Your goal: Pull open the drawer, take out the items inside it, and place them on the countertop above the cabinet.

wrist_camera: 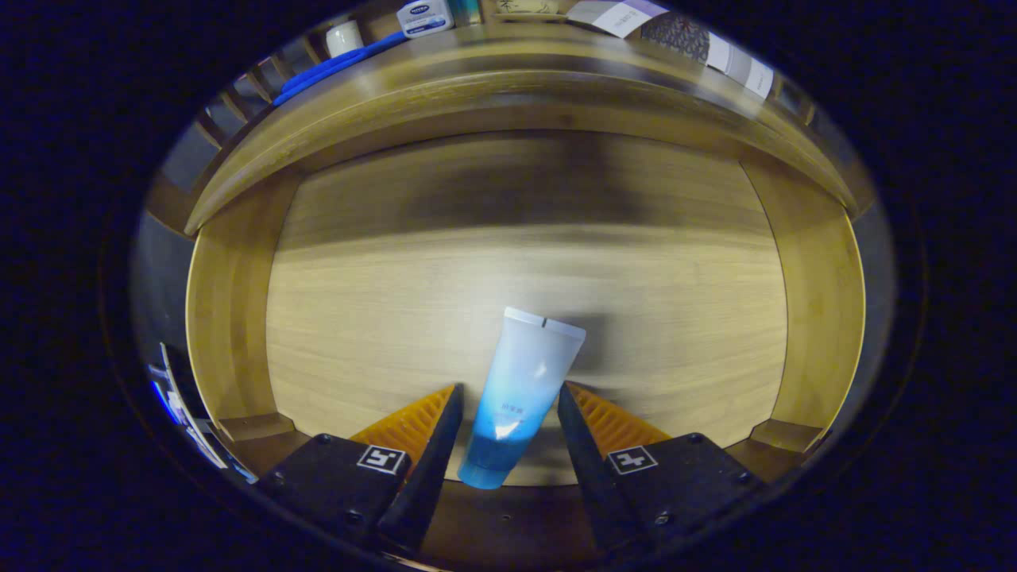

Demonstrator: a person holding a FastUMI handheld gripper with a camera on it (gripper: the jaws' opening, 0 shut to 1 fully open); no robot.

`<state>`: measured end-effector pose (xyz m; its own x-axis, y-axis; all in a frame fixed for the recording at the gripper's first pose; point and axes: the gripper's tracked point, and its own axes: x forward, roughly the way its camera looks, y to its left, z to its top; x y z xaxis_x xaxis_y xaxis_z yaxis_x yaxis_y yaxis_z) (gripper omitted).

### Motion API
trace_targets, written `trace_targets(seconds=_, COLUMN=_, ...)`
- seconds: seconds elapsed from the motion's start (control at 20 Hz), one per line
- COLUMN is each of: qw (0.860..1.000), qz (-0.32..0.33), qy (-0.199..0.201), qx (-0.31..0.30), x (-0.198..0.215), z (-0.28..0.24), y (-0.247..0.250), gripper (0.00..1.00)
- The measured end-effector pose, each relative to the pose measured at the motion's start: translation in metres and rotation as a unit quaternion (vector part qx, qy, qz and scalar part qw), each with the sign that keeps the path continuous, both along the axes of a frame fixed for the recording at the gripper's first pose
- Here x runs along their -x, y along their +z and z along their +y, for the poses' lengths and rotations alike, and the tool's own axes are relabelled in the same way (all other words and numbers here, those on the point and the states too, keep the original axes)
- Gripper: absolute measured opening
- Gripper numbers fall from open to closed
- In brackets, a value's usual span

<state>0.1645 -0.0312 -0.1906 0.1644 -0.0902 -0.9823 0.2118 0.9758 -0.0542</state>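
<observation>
Tool (504, 405) nearest the lens: its two fingers (429, 433) stand apart, one on each side of a tube (520, 393), with a visible gap between each inner face and the tube wall. No contact on either side that I can confirm; the tool holds nothing. Tube is the only item seen in the open drawer (524, 262); it lies on the drawer's wooden floor, directly between the fingers. Long axis runs roughly along the tool's line of sight, leaning slightly to the right as it goes away: the blue rounded end sits closest, back between the finger roots, and the pale flat end reaches just beyond the fingertips. Drawer side walls are well apart from the tube on both sides, so no crowding. Beyond the drawer's far edge, the surface (508, 48) above the cabinet carries a white jar (425, 16), a blue strip and some boxes. Judgement: tube is already centred in the opening; closing across its short axis should catch it near mid-body. The slight skew may turn the tube as the fingers meet it.
</observation>
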Motion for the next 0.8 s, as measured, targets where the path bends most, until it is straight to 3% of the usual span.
trace_targets(seconds=0.3, qw=1.0, qz=-0.013, qy=0.0, qx=0.0, x=0.004, z=-0.002, y=0.004, gripper=0.56)
trace_targets(seconds=0.5, qw=0.999, qz=-0.04, qy=0.024, qx=0.014, x=0.003, z=-0.001, y=0.024, gripper=0.49)
trace_targets(seconds=0.8, qw=0.995, qz=-0.084, qy=0.047, qx=0.004, x=-0.006, z=0.012, y=0.071, gripper=0.48)
